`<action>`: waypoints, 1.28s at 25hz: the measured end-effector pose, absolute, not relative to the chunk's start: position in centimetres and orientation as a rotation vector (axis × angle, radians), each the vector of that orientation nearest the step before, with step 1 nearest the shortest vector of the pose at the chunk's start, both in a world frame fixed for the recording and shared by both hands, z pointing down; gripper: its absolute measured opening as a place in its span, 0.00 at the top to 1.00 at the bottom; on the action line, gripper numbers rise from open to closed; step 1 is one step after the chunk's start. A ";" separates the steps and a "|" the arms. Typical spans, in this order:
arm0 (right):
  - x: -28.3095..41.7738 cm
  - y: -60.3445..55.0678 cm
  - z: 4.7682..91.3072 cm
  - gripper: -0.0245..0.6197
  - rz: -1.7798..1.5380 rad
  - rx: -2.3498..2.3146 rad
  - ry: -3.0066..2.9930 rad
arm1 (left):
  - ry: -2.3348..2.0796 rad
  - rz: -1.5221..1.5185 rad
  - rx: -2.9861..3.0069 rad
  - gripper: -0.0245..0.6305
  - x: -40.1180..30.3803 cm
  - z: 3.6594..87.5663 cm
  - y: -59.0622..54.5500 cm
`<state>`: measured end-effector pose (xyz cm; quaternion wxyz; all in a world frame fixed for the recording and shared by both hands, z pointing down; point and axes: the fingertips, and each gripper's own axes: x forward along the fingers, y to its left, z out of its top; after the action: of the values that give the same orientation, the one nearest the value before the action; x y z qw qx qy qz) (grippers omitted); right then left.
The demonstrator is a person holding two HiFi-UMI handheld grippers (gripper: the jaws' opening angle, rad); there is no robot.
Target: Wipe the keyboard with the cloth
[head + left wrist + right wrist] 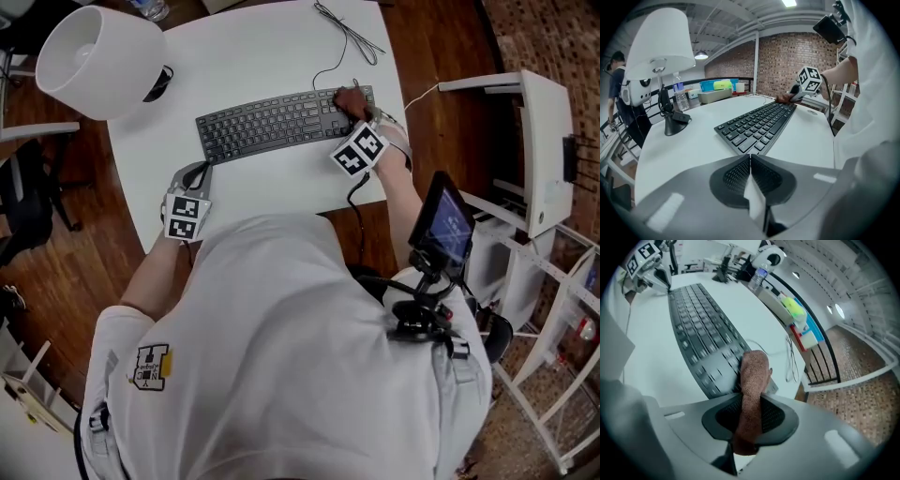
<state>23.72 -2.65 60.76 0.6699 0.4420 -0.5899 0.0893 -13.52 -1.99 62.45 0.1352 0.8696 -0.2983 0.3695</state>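
A black keyboard (281, 122) lies across the white table (253, 52). My right gripper (361, 120) is shut on a reddish-brown cloth (352, 99), which rests on the keyboard's right end. In the right gripper view the cloth (752, 390) runs up between the jaws and its free end lies on the blurred keyboard (701, 341). My left gripper (199, 174) sits at the table's near edge, just short of the keyboard's left end, with its jaws shut and nothing between them. The left gripper view shows the keyboard (757, 126) ahead and the right gripper's marker cube (809, 80) beyond.
A white lamp shade (98, 58) stands at the table's far left, its black base (675, 123) left of the keyboard. A thin cable (347, 33) trails over the far side. A water bottle (680, 96) and boxes (717, 89) sit at the table's back. White shelving (539, 169) stands at the right.
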 end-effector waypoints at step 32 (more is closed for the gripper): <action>28.7 -0.2 62.2 0.84 0.275 1.012 -1.308 | -0.850 1.071 2.532 0.96 -13.6 62.6 -2.2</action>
<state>28.67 -0.17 62.16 0.6688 0.4486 -0.5801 0.1221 -13.62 -2.17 62.63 0.1317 0.8722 -0.2928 0.3690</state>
